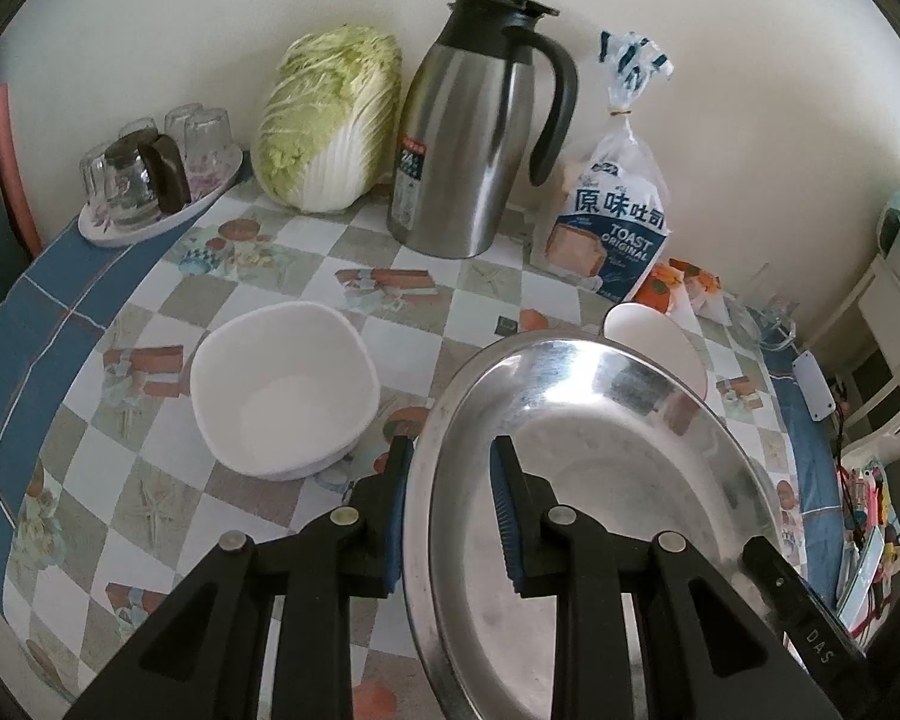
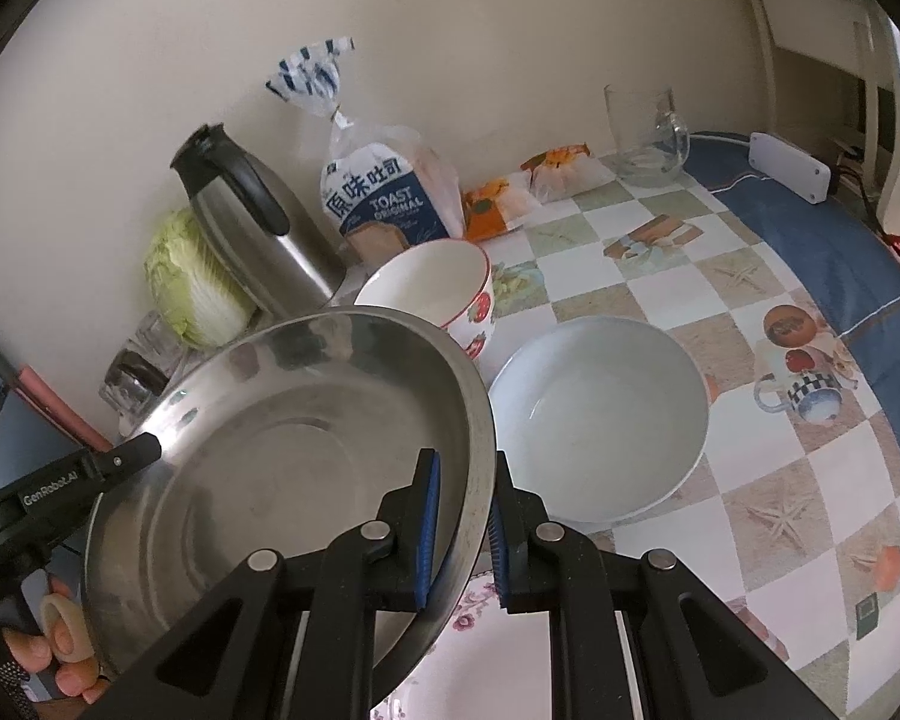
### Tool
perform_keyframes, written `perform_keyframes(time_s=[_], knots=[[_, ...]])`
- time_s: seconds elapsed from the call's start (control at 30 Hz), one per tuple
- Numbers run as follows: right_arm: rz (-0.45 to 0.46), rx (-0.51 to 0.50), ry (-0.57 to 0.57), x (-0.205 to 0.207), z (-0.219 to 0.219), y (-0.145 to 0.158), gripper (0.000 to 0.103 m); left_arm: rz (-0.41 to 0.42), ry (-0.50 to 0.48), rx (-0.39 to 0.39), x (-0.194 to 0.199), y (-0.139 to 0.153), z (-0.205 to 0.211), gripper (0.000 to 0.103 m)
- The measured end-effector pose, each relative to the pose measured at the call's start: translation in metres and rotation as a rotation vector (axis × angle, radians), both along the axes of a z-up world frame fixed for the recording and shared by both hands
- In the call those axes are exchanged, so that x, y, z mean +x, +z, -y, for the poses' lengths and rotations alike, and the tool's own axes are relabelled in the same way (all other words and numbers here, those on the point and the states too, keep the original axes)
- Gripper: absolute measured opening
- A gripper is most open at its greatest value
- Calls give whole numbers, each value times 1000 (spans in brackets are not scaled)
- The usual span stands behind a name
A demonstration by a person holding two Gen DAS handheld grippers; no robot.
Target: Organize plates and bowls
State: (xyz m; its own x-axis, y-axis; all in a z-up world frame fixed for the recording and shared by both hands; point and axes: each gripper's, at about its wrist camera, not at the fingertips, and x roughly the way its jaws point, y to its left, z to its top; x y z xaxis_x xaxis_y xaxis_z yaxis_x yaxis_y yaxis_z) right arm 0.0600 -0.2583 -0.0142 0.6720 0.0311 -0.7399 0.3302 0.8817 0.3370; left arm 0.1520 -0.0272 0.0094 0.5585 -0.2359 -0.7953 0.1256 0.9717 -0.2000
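A wide steel dish is held off the table by its rim on two sides. My left gripper is shut on its left rim. My right gripper is shut on the opposite rim, with one blue pad inside the dish and one outside. A white squarish bowl sits left of the dish. Behind the dish stands a tomato-patterned bowl, and a wide white bowl is to its right. A floral plate lies under the dish's near edge.
Along the wall stand a steel thermos jug, a cabbage, a bread bag, and a tray of upturned glasses. A glass mug and a white box sit far right. A hand holds the left gripper.
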Motion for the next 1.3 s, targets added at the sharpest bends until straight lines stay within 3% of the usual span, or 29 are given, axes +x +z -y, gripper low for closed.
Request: perform_keyframes(time_s=[0.5, 1.3], knots=[[-66, -52, 33, 13, -16, -21, 16, -83, 26, 6, 11, -34, -12, 27], [-120, -89, 36, 29, -24, -34, 17, -104, 28, 28, 21, -51, -11, 27]])
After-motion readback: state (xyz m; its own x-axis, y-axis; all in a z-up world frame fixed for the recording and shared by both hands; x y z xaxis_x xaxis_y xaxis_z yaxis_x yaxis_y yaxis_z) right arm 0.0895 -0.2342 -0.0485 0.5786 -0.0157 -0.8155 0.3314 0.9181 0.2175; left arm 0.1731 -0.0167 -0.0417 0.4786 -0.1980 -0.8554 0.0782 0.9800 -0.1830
